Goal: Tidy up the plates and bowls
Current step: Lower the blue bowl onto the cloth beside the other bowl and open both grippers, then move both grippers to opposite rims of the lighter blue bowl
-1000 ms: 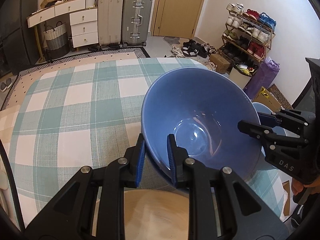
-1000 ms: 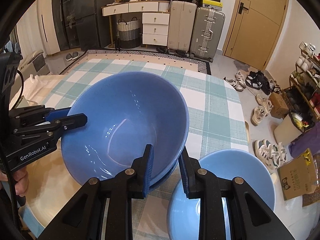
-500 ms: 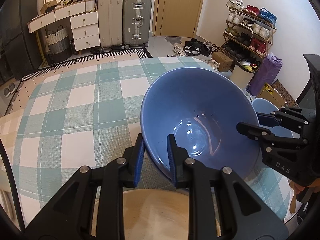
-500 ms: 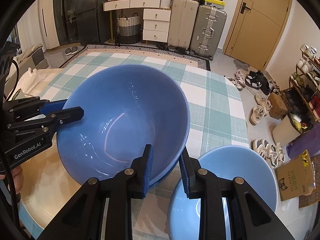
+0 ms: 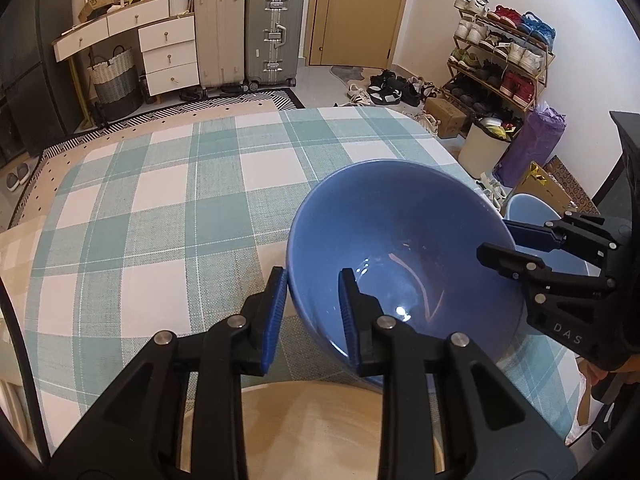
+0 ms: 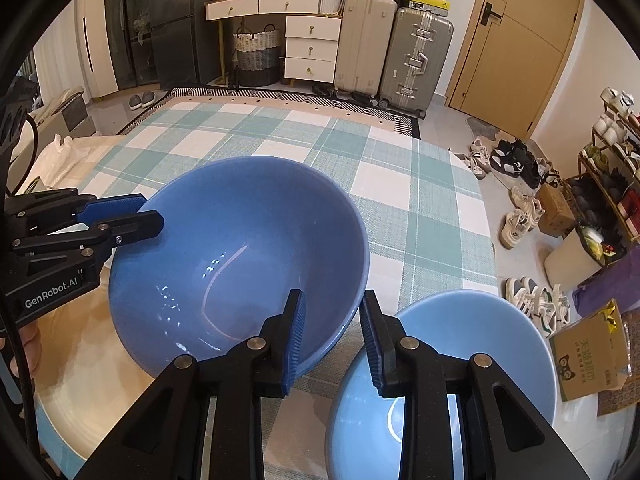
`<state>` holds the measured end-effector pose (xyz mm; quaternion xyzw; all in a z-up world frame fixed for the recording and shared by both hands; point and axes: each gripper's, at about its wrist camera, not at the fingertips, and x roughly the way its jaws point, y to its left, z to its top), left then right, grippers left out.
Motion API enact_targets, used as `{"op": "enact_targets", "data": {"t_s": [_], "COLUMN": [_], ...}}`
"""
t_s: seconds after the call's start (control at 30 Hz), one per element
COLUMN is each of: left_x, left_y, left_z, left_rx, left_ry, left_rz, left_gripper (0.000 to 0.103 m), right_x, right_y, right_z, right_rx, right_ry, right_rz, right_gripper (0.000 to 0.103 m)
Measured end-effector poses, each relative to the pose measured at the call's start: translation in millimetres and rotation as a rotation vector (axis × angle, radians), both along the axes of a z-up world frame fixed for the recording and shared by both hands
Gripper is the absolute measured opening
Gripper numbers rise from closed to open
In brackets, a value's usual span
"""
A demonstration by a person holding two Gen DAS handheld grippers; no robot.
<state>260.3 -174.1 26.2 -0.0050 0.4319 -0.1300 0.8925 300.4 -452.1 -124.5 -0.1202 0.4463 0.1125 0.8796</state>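
Two blue bowls on checked-cloth surface [image 5: 168,200], dark blue bowl [image 6: 240,256] tilted, its rim straddled by spread jaws of left gripper [image 5: 312,304] and right gripper [image 6: 332,332], neither pinching, light blue bowl [image 6: 500,344] just beside, tan plate [image 6: 92,368] under left gripper.

Black tongs [image 5: 312,304] (blue ribbed pads, silver screws)

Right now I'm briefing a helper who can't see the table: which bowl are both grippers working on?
On the green-and-white checked tablecloth, look at the near edge, where two blue bowls sit side by side. It is the darker blue bowl, with the left gripper and the right gripper each straddling its rim. The paler bowl beside it has no gripper on its rim.
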Motion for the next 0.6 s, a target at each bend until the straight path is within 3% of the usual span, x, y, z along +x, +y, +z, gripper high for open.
{"op": "enact_targets", "data": {"t_s": [0.13, 0.2, 0.33, 0.37, 0.4, 0.47, 0.57, 0.6], "left_x": [2.2, 1.9, -1.3, -2.1, -3.1, -4.1, -6.0, -7.1], "left_y": [1.1, 2.3, 7.4, 9.0, 10.3, 11.7, 12.8, 12.3], "left_z": [-3.2, -3.3, 1.6, 3.6, 6.0, 9.7, 14.7, 16.4], "left_rx": [-0.005, -0.011, -0.032, -0.041, -0.051, -0.064, -0.091, -0.096], "left_ry": [0.012, 0.012, -0.003, -0.008, -0.011, -0.008, -0.007, -0.009], "left_rz": [-0.001, 0.002, 0.012, 0.014, 0.014, 0.011, 0.007, 0.005], "left_gripper": [0.031, 0.042, 0.065, 0.074, 0.075, 0.077, 0.084, 0.091], "right_x": [-2.2, -3.4, -4.1, -4.5, -5.2, -7.1, -9.5, -10.1], "right_y": [-1.3, -3.1, -7.3, -8.9, -11.5, -15.2, -23.0, -25.1], "right_z": [1.6, 3.5, 8.8, 10.7, 13.2, 17.6, 26.8, 29.7], "right_rx": [0.007, 0.013, 0.025, 0.031, 0.043, 0.061, 0.086, 0.092], "right_ry": [-0.011, -0.018, -0.027, -0.03, -0.035, -0.045, -0.06, -0.064], "right_rz": [0.008, 0.013, 0.003, 0.0, -0.003, -0.01, -0.031, -0.037], "right_gripper": [0.038, 0.048, 0.055, 0.063, 0.074, 0.085, 0.091, 0.095]}}
